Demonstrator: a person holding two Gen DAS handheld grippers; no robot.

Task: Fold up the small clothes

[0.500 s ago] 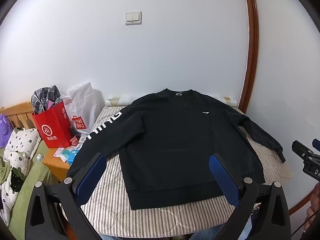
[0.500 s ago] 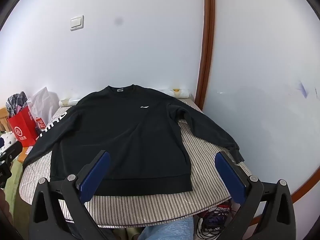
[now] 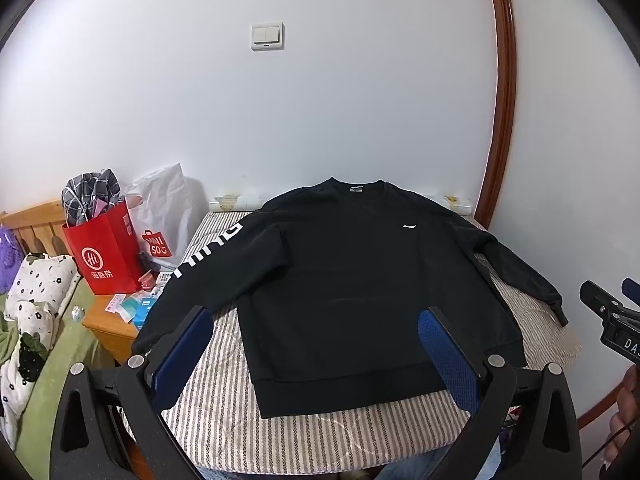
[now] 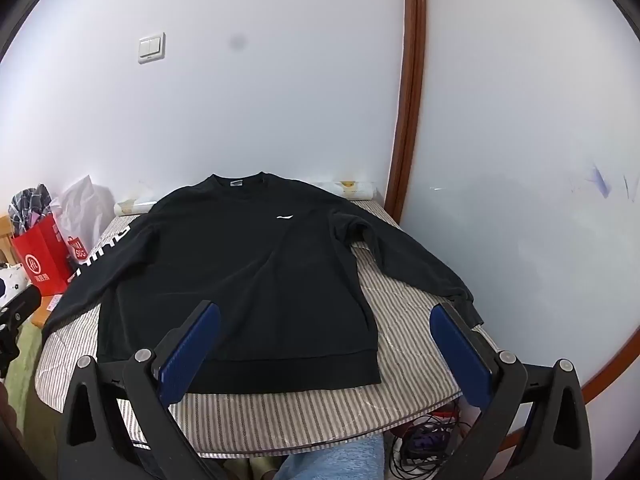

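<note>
Both views are evenly and softly lit, bright on the white wall, with no harsh glare. Fisheye distortion bends the wooden door frame into a curve, and black vignetting fills every corner. A faint grey smudge sits at the upper centre of the right wrist view. The black sweatshirt reads as almost featureless dark, its folds barely showing.

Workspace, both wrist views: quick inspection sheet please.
Surface: striped table cover, sweatshirt spread on it.
Job's things: black sweatshirt flat, front up, unfolded; both sleeves spread outward, cuffs at the table edges.
Clutter: red paper bag, white plastic bag, small packets on wooden nightstand.
Grippers: left tongs open, empty; right tongs open, empty; both above the hem.
Cables: tangle on floor under the table.
Surroundings: white wall, light switch, wooden trim.
</note>
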